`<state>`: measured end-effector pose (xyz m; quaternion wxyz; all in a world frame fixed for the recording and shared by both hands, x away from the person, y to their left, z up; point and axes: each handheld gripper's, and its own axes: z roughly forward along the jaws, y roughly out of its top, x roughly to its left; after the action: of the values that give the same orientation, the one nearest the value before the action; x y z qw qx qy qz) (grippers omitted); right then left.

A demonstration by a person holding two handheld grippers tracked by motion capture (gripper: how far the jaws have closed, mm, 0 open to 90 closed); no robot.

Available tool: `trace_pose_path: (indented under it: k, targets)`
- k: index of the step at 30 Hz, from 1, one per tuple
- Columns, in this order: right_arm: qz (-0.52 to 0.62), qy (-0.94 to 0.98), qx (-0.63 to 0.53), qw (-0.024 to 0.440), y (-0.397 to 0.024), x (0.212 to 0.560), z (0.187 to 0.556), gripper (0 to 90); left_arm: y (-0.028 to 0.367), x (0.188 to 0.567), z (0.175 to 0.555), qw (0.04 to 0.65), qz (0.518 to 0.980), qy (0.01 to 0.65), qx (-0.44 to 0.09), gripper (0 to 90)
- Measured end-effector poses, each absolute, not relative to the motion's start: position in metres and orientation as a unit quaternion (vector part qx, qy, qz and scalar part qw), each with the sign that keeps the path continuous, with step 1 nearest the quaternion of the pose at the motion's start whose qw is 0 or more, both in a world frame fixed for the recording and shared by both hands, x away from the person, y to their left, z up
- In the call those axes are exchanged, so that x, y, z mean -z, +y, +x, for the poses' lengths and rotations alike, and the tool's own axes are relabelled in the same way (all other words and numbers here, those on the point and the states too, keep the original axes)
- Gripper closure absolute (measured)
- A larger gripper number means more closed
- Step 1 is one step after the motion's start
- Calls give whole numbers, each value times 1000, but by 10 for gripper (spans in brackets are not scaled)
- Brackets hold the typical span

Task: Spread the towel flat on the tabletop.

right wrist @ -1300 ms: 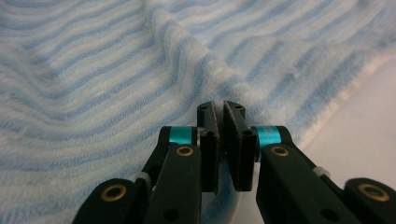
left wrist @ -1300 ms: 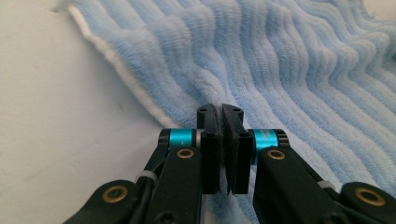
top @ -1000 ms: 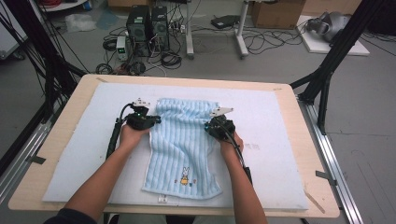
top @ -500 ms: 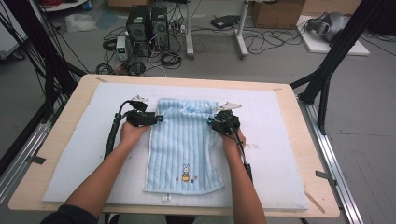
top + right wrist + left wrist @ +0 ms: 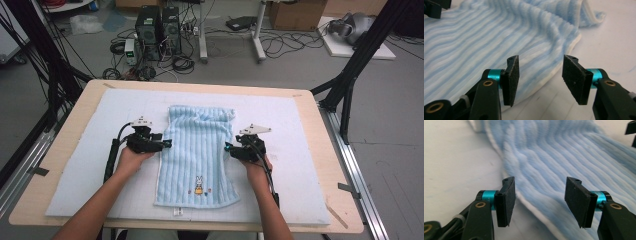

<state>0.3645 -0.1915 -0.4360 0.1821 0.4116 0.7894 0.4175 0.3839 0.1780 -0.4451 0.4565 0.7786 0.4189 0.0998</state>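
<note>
A light blue ribbed towel point(image 5: 197, 150) with a small rabbit picture lies flat on the white mat point(image 5: 90, 165), rumpled at its far end. My left gripper point(image 5: 167, 144) sits at the towel's left edge, halfway along. Its jaws have just been opening and stand apart, and the left gripper view shows the towel point(image 5: 554, 152) hem lying below the gap, not pinched. My right gripper point(image 5: 227, 148) is at the right edge. Its jaws have also just been opening, and the right gripper view shows the towel point(image 5: 486, 32) border under them, free of the pads.
The mat covers a wooden table point(image 5: 330, 150) with a bare rim all round. Black frame posts point(image 5: 350, 85) stand at both sides. Computer towers point(image 5: 157, 25) and cables lie on the floor beyond the far edge.
Both grippers have let go of the towel's far corners and slid back toward the person along its side edges, jaws now apart. The towel lies straighter than before.
</note>
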Motion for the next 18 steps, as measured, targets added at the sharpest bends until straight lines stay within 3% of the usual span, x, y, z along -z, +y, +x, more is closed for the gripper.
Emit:
trace_pose_path:
  k: [5,7,8,10,11,15,18]
  targets:
    - [400,797,-419,173,-185,440,345,455,170,448,367,454,792,398,-90,456]
    - [396,799,-414,182,-182,438,341,451,164,452,362,438,805,385,-110,505]
    - [396,799,-414,183,-181,437,339,447,162,451,359,428,809,381,-130,544]
    - [395,797,-417,185,-181,434,336,445,163,450,358,424,816,368,-137,773]
    - [398,796,-418,183,-181,433,334,445,164,450,358,423,816,369,-138,839]
    - [404,797,-421,159,-179,436,329,443,176,449,362,427,801,393,-150,857]
    - [393,810,-412,144,-165,443,329,391,183,448,363,435,792,400,-152,856]
